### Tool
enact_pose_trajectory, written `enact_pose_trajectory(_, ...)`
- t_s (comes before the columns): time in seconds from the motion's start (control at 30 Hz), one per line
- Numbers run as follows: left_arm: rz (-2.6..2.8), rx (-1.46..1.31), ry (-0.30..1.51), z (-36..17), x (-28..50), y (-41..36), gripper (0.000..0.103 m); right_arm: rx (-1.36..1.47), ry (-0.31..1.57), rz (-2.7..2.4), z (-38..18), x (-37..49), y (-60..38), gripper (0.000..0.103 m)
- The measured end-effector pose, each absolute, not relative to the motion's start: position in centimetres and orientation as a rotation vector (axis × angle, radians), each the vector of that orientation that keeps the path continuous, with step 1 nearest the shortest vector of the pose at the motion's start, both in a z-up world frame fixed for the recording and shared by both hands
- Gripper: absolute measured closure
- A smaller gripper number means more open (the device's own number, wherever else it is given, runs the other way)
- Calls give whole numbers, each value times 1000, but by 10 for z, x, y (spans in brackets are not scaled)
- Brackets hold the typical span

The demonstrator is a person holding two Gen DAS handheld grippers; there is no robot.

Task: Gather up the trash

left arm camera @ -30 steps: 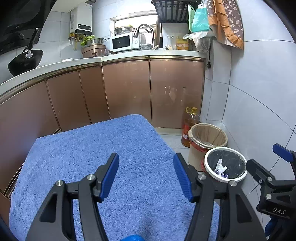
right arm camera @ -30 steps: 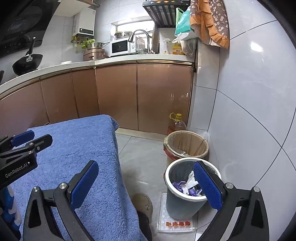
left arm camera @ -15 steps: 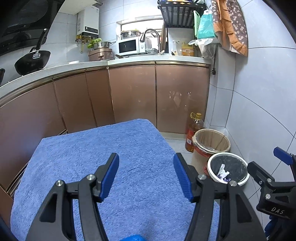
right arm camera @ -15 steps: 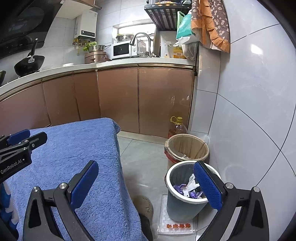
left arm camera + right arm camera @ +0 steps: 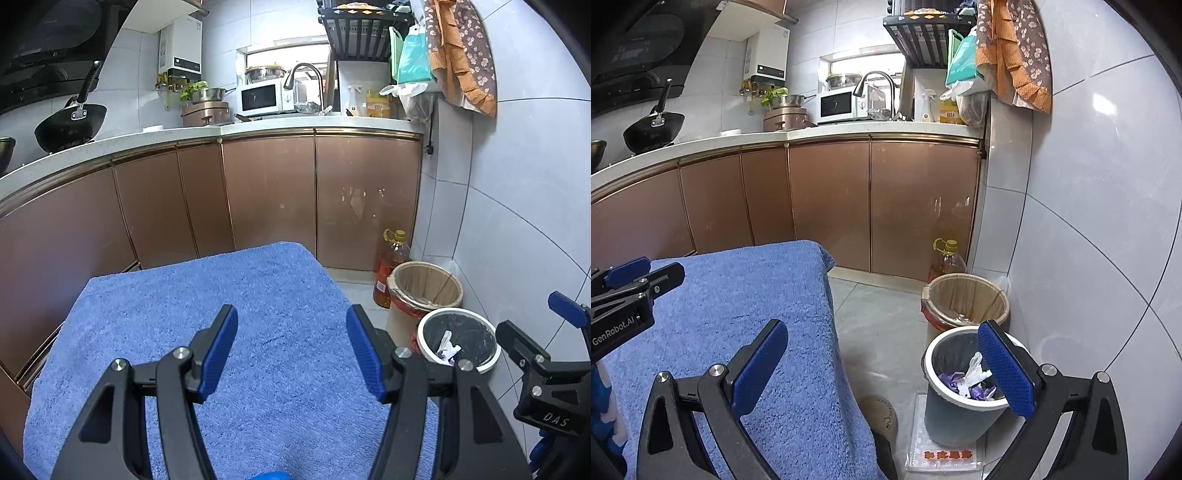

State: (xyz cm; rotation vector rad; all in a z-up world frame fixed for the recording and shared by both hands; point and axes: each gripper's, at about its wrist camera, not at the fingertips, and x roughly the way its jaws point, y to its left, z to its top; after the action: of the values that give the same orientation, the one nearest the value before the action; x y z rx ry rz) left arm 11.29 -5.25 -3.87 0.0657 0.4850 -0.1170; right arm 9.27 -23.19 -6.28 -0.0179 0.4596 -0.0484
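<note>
Hovering over the blue terry towel (image 5: pixel 229 295), the left gripper (image 5: pixel 291 349) has its blue pads spread with nothing between them. The right gripper (image 5: pixel 882 363) gapes wide too, empty. Only the right view shows the crumpled purple and white trash (image 5: pixel 967 380) lying inside the white-rimmed grey plastic bin (image 5: pixel 955 421) on the floor, plus a shoe toe (image 5: pixel 882 413) beside it.
</note>
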Motion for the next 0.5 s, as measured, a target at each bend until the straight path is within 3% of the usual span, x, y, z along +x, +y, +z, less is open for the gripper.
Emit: enact_pose_trajectory(0.5,-80,48,444,-29,105,-39,44,-31,405,-35,-46,87,-226,0)
